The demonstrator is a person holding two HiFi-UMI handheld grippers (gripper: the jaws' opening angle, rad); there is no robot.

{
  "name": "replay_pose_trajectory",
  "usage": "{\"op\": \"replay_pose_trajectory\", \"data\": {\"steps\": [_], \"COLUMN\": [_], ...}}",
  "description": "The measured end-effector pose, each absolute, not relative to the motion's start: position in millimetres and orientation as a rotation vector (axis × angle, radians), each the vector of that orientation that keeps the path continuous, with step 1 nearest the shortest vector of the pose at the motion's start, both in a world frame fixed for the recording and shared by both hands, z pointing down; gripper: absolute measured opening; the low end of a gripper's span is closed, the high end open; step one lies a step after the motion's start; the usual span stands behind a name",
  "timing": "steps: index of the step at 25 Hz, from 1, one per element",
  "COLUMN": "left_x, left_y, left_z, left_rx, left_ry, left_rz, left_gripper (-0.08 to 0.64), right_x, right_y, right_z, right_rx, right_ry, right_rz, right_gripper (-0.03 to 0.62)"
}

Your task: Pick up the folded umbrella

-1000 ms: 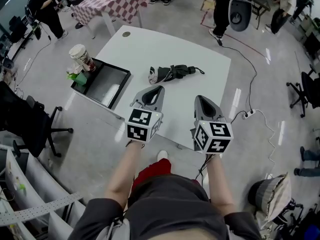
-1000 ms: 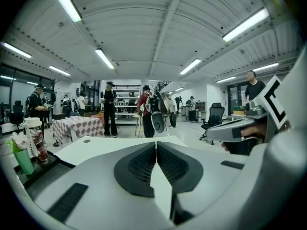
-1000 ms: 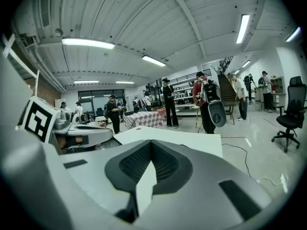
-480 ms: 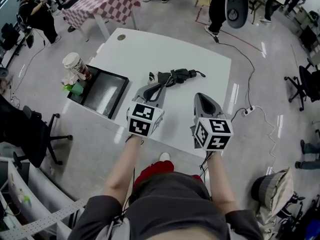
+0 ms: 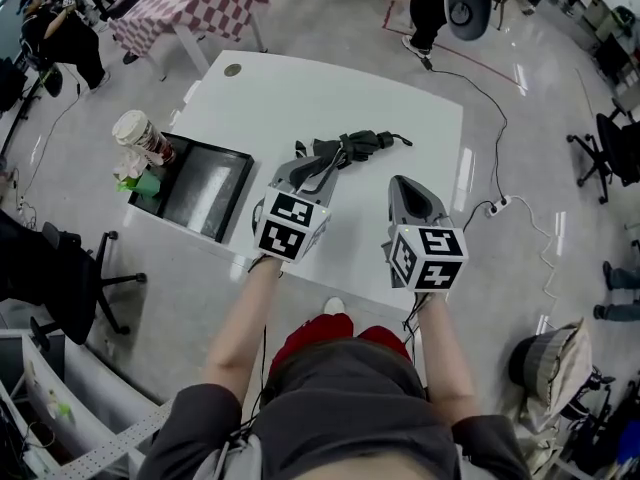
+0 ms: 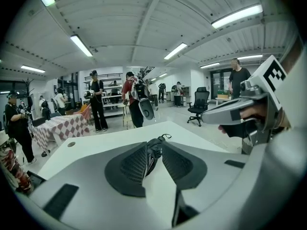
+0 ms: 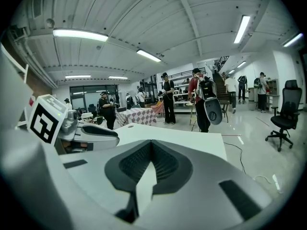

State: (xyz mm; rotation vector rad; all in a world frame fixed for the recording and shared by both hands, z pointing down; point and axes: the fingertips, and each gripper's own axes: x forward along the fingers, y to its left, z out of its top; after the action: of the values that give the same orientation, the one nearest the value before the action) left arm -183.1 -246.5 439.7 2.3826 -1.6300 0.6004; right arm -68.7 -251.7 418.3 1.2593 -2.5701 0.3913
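Our left gripper [image 5: 312, 171] was the nearer one. Its jaws had just been opening and stood slightly apart, the pads pressing on nothing, with the umbrella's near end showing in the gap. Our right gripper [image 5: 405, 186] hung beside it, jaws together and empty. Just ahead, the folded umbrella [image 5: 348, 148] lay on the white table [image 5: 300, 88], its long axis crosswise and its left end toward the left gripper.

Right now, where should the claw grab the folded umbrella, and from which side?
Probably its bunched middle, coming from the near table edge. The folded umbrella lies flat and crosswise, so its narrow width fits between the jaws there. The left claw faces it; its jaws have just been opening, the umbrella showing in their gap, not pinched yet.
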Motion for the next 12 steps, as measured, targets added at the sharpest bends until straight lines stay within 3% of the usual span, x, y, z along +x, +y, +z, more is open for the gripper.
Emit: {"op": "replay_pose_trajectory", "data": {"steps": [12], "left_x": [-172.5], "left_y": [-268.5], "left_z": [474.7], "left_rx": [2.402], "left_ry": [-1.481], "left_rz": [0.923], "left_gripper": [0.208], "right_x": [-68.1], "right_y": [-261.3], "right_z": [438.1], "right_rx": [1.238], "right_ry": [-2.509], "right_rz": [0.380], "right_gripper": [0.018]}}
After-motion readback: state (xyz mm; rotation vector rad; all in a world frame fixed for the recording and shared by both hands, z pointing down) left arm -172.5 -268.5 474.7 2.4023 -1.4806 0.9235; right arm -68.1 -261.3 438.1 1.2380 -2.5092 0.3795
